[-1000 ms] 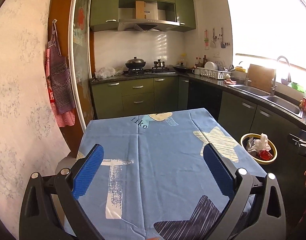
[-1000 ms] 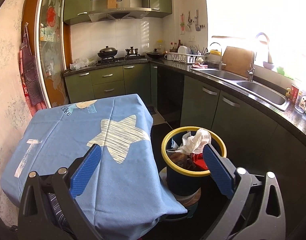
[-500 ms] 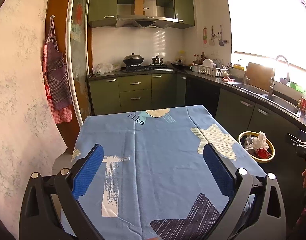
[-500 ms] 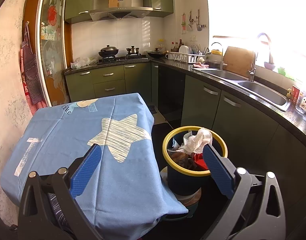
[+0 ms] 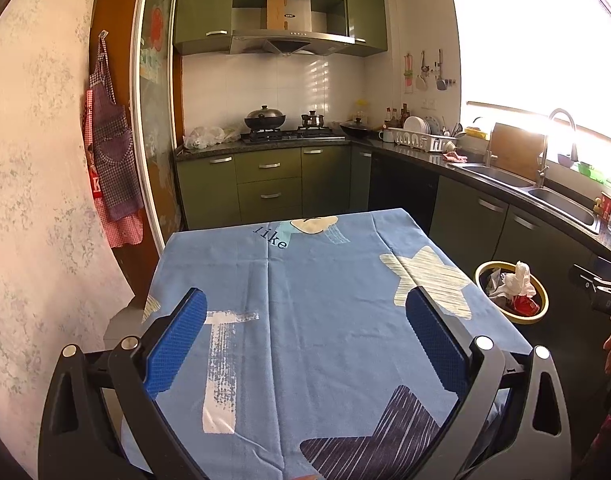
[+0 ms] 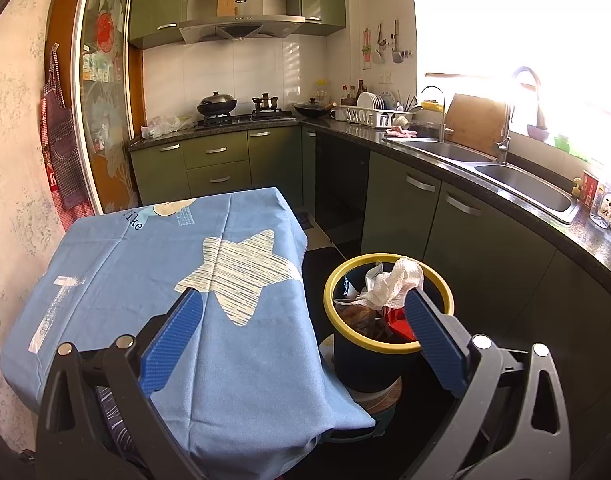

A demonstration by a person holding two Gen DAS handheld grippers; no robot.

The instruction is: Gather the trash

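Trash [image 6: 389, 292] already fills the yellow-rimmed bin [image 6: 388, 312] just beside the blue-clothed table [image 6: 145, 264], so both the left gripper [image 5: 305, 340] and right gripper [image 6: 301, 336] hover wide apart, empty, probably because nothing remains to collect.

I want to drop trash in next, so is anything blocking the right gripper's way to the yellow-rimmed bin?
Nothing visible does. The right gripper, jaws open and empty, faces the bin directly; the tablecloth hangs beside it.
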